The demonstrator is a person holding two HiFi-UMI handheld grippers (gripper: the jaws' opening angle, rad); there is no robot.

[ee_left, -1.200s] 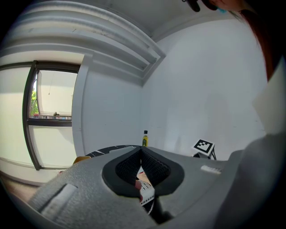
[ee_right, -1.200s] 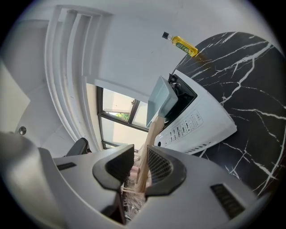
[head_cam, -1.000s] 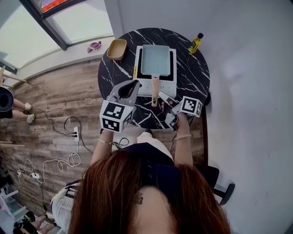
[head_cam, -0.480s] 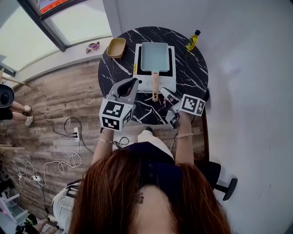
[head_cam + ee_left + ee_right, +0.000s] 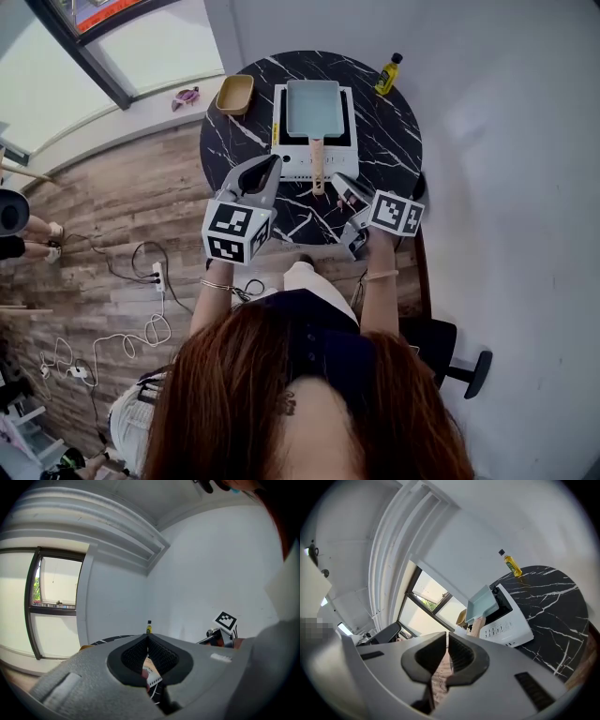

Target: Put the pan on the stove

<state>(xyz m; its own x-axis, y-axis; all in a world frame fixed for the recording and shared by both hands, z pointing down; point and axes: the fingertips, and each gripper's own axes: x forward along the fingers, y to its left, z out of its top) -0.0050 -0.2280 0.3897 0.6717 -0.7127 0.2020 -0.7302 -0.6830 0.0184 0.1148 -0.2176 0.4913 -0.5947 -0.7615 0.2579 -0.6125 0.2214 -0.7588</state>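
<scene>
The light-blue rectangular pan [image 5: 314, 106] sits on the white stove [image 5: 298, 167] at the back of the round black marble table [image 5: 389, 141]. Its wooden handle [image 5: 317, 157] points toward me. My right gripper [image 5: 343, 185] hovers just right of the handle's end without touching it. Its jaws have just been closing and stand almost together with nothing between them. In the right gripper view the pan [image 5: 483, 603] and stove [image 5: 506, 623] lie beyond the right gripper [image 5: 447, 637]. My left gripper [image 5: 266, 174] hangs shut and empty over the table's left front, and its pads meet in the left gripper view [image 5: 148, 637].
A yellow oil bottle [image 5: 385, 75] stands at the table's back right. A wooden bowl [image 5: 234, 95] sits at the back left. Cables and a power strip [image 5: 157, 274] lie on the wood floor to the left. A white wall runs along the right side.
The right gripper's jaws have narrowed from open to nearly together, and it has risen and rolled beside the handle. The left gripper drifted slightly. The pan stays on the stove.
</scene>
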